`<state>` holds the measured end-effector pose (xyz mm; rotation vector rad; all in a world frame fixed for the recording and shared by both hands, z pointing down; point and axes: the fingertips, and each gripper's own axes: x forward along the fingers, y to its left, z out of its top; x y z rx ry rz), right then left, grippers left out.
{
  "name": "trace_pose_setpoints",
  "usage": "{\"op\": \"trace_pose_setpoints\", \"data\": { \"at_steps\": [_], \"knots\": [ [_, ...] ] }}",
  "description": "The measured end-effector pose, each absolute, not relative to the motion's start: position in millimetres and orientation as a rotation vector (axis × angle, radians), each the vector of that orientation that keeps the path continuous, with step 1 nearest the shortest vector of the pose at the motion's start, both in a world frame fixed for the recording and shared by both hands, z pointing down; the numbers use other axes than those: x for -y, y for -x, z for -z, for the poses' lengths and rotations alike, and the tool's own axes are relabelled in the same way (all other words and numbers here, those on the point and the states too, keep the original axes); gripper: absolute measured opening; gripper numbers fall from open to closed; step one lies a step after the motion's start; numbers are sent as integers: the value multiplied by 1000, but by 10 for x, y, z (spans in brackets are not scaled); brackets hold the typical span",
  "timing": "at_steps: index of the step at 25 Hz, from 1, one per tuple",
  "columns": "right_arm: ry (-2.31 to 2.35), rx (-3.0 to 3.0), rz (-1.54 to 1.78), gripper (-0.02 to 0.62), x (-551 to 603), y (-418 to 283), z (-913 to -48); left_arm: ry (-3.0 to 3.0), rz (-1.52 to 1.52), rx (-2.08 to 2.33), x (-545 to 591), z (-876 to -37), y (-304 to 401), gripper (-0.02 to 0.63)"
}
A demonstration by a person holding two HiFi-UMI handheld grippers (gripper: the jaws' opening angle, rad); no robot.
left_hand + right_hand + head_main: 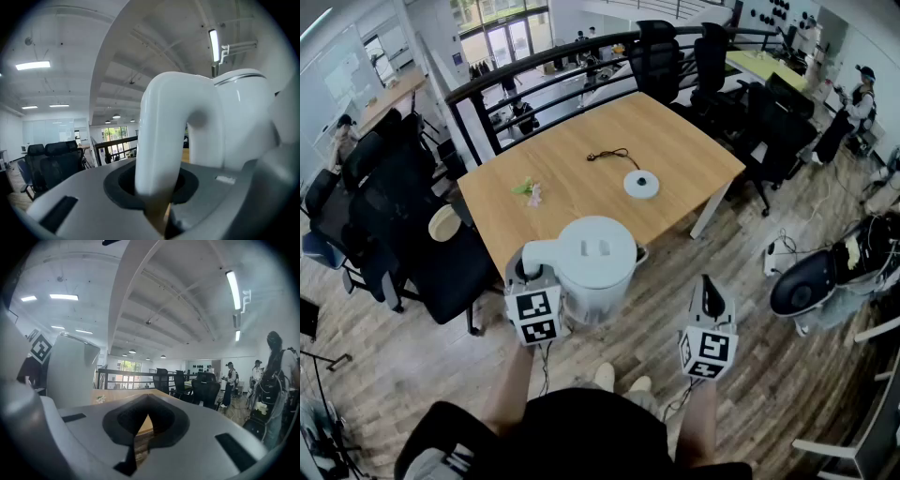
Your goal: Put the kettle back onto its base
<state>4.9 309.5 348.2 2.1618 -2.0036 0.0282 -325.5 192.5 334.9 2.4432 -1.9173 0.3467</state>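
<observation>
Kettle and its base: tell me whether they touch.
Apart. Head view: the kettle hangs at the table's near edge, the base lies farther on, bare wood between.

An open-plan office on a mezzanine: black swivel office chairs (656, 56) ring a light wooden bench (581, 187), a black metal railing (544, 70) overlooks a lower level, and long ceiling strip lights (233, 283) run overhead.
</observation>
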Motion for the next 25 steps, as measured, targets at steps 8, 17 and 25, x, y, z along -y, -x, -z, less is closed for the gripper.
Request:
{"op": "trace_pose_setpoints", "data": {
  "at_steps": [8, 17, 25],
  "knots": [
    [-2176, 2000, -34, -2, -3048, -52, -3494, -2443, -334, 1911, -1855, -3347, 3247, 64],
    [-2183, 1998, -35, -2, -2871, -166, -3524, -2435, -343, 1910, -1671, -3406, 3167, 64],
    [-2165, 2017, -53, -2, -2443, -409, -3603, -2424, -345, 1921, -1310, -3441, 2921, 64]
  ]
}}
